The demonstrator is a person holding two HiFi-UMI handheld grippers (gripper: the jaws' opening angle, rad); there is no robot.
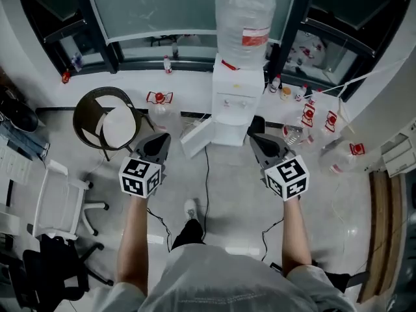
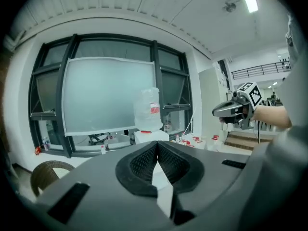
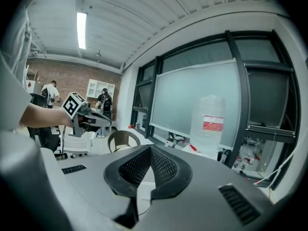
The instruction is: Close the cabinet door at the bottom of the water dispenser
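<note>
The white water dispenser [image 1: 238,103] stands against the window wall with a large clear bottle [image 1: 245,19] on top. Its bottom cabinet door [image 1: 197,136] hangs open, swung out to the left over the floor. My left gripper [image 1: 156,143] is held in the air left of the door, shut and holding nothing. My right gripper [image 1: 261,143] hovers in front of the dispenser's right side, also shut and holding nothing. In the left gripper view the shut pads [image 2: 144,163] point toward the bottle [image 2: 147,110]. The right gripper view shows closed pads [image 3: 162,166] below the bottle [image 3: 208,124].
A round wicker chair [image 1: 104,119] stands left of the dispenser, with a white chair [image 1: 60,200] and a black office chair [image 1: 55,268] nearer me. Large water bottles [image 1: 341,155] lie on the floor at the right. A black cable [image 1: 207,174] runs across the floor.
</note>
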